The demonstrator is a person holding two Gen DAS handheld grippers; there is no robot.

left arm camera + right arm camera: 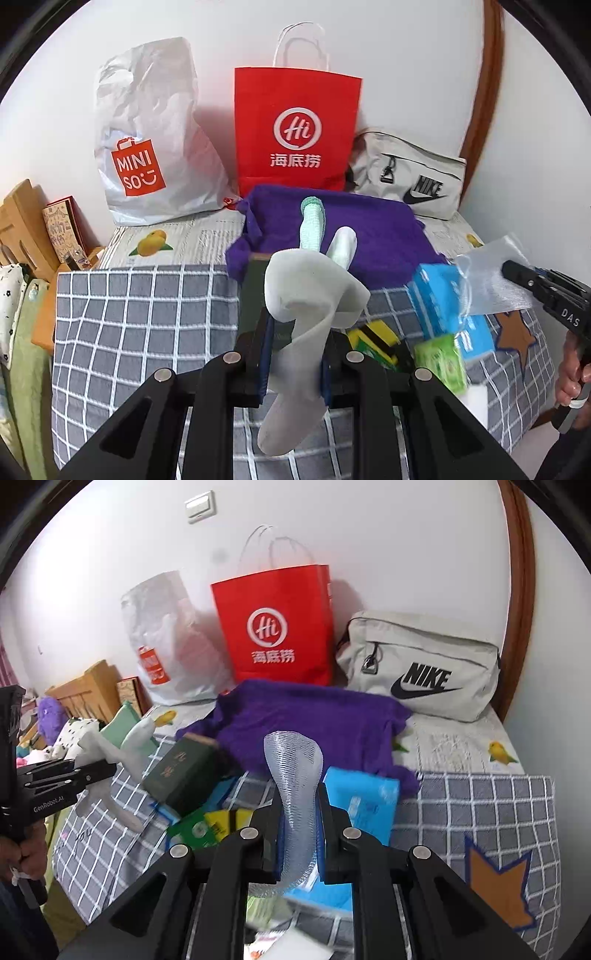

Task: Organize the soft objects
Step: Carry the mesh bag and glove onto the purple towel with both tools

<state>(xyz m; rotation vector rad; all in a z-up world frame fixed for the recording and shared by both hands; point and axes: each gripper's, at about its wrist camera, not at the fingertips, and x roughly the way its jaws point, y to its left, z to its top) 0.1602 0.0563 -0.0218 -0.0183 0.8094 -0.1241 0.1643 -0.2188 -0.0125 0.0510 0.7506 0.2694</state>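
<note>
Two tools are closed on soft things above the bed (140,317). The left tool (293,363) pinches a pale grey sock (306,295), whose toe hangs below the fingers while its mint cuff sticks up. The right tool (298,843) pinches a clear foam net sleeve (293,775); its lower end blurs out behind the fingers.

Along the bed's far edge, against the wall, stand a white plastic bag (155,140) printed "MINISO", a red paper bag (295,129) marked "Hi" with Chinese characters, and a beige pouch (421,664) reading "NIKE". A purple towel (314,720) lies in front of them.

Mid-bed, a dark green box (181,775) with gold characters too small to read leans on a blue packet (362,805), whose print is blurred, and green and yellow packs (210,825), partly hidden by the right tool. "GenRobot.AI" shows on the left tool's side.
</note>
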